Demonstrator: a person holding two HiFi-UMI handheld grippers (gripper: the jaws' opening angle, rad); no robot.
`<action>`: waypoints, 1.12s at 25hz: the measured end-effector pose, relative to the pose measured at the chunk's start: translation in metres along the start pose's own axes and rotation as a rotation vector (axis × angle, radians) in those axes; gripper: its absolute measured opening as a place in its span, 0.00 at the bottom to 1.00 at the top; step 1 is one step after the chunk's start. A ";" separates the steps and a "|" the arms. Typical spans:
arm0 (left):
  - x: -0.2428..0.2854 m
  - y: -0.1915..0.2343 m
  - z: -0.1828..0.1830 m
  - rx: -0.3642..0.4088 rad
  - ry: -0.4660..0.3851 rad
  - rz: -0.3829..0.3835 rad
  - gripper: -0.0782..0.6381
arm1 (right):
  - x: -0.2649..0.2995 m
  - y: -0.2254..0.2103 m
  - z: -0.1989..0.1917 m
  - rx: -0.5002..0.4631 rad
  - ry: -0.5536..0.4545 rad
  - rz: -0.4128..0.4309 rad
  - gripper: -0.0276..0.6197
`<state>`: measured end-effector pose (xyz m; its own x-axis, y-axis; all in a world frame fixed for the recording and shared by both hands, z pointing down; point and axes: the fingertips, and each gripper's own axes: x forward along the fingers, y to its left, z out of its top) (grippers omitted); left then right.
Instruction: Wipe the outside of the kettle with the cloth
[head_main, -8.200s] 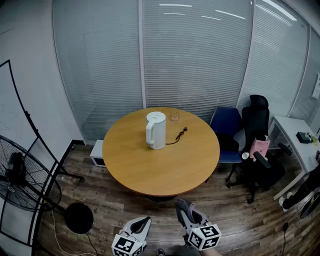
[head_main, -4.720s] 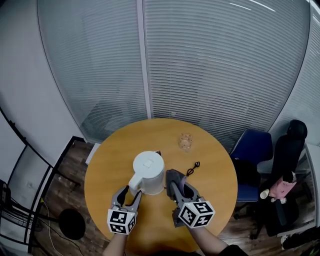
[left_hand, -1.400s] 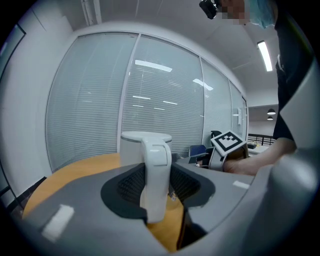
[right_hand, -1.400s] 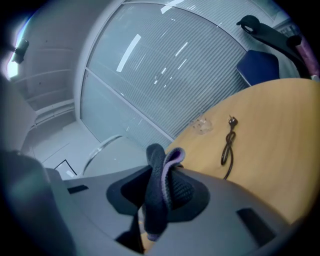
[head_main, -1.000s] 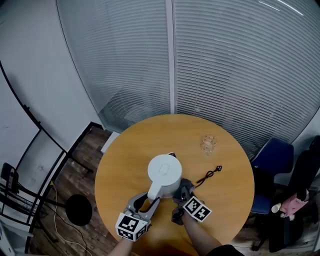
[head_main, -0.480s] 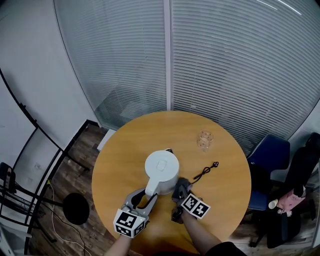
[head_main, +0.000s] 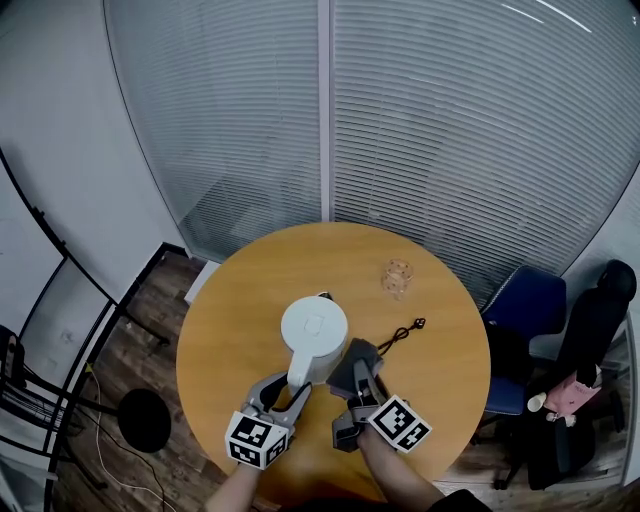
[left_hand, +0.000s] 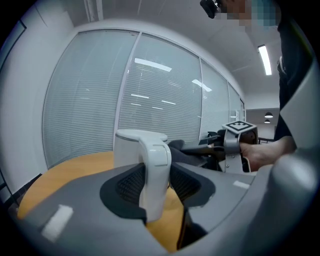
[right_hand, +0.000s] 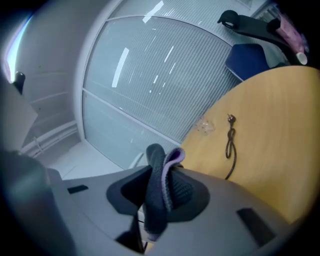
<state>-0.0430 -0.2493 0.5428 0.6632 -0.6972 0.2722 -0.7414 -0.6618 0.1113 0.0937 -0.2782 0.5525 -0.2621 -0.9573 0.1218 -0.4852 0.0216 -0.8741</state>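
one kettle (head_main: 314, 335) stands upright, handle (head_main: 297, 372) pointing toward the left claw (head_main: 283, 390).

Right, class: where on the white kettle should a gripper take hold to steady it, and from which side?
The handle, from the near side: it stands out from the white kettle there as a slim upright bar. The left gripper clamps it.

Right tool (head_main: 358, 380), cloth (head_main: 350, 358) higher now

A round wooden desk (head_main: 250, 300) is seen on a plank floor (head_main: 150, 335). On it a white kettle (head_main: 314, 335) is stood near the front, a black cable (head_main: 400, 335) is laid to its right, and a clear glass (head_main: 396, 279) is set farther back
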 end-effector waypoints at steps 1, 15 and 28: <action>0.000 -0.002 0.000 -0.001 0.002 -0.005 0.34 | -0.002 0.009 0.003 0.017 -0.013 0.023 0.18; 0.001 -0.017 -0.002 -0.003 0.001 -0.051 0.33 | 0.006 0.036 0.003 0.124 -0.046 0.112 0.18; -0.003 -0.017 -0.002 -0.015 -0.008 -0.051 0.33 | 0.025 -0.042 -0.028 0.082 0.009 -0.080 0.18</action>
<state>-0.0325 -0.2359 0.5420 0.7013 -0.6646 0.2578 -0.7077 -0.6927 0.1391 0.0842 -0.2951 0.6051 -0.2333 -0.9523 0.1966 -0.4354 -0.0785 -0.8968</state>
